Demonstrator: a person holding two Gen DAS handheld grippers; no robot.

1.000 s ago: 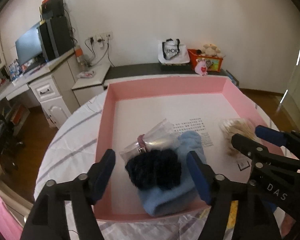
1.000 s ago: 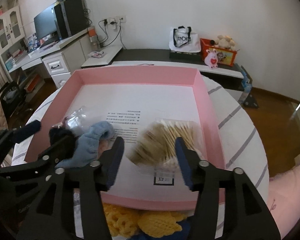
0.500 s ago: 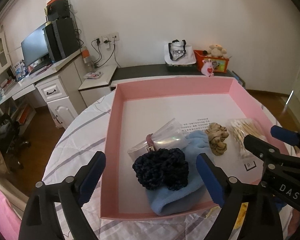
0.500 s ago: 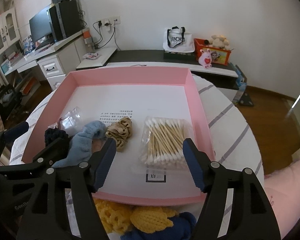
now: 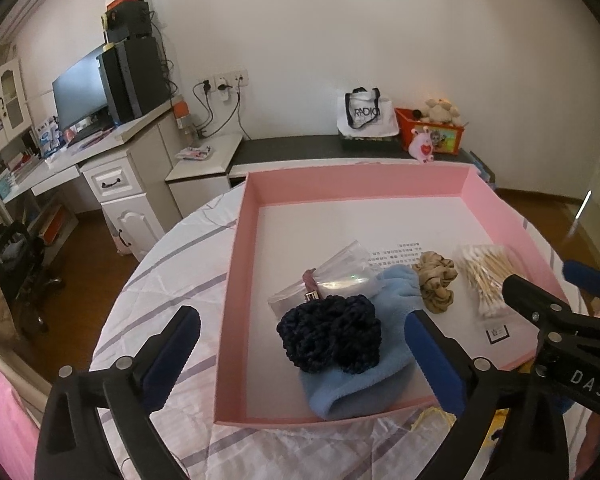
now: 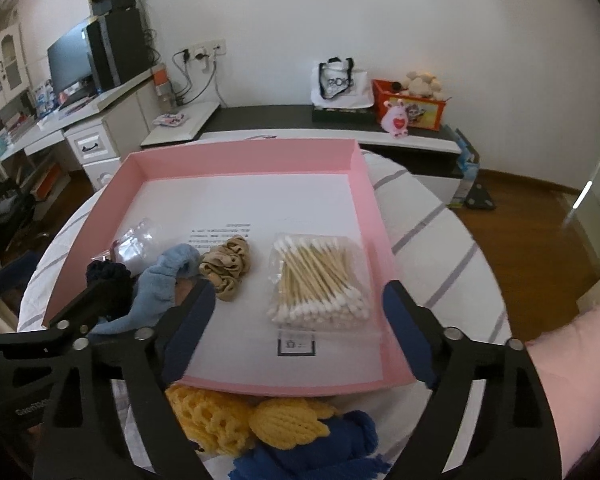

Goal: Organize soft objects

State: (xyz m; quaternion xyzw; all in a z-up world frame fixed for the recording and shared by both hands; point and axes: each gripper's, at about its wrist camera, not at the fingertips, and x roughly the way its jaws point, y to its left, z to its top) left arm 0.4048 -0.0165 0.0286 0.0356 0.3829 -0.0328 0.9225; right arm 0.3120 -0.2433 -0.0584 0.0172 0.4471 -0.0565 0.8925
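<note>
A pink tray [image 5: 233, 280] [image 6: 244, 157] holds a navy knitted scrunchie [image 5: 328, 334] [image 6: 107, 273] lying on a light blue fleece piece [image 5: 356, 388] [image 6: 158, 282]. Beside them lie a clear plastic packet [image 5: 334, 276] [image 6: 134, 242], a beige scrunchie [image 5: 436, 280] [image 6: 226, 266] and a packet of cotton swabs [image 5: 486, 276] [image 6: 320, 284]. My left gripper [image 5: 304, 360] hangs over the tray's near edge, its jaws opening wide, pads clear of the navy scrunchie. My right gripper [image 6: 298, 328] is opening too, with the swab packet ahead of it, untouched.
Yellow knitted pieces [image 6: 220, 416] and a blue knitted one [image 6: 312, 454] lie on the striped tablecloth [image 6: 440, 248] in front of the tray. A pink sleeve [image 6: 572, 364] is at the right. Desk, cabinets and a low bench line the far wall.
Both grippers have drawn back from the tray and spread wider. The right one has let go of the swab packet, the left has widened around the navy scrunchie. The beige scrunchie now shows.
</note>
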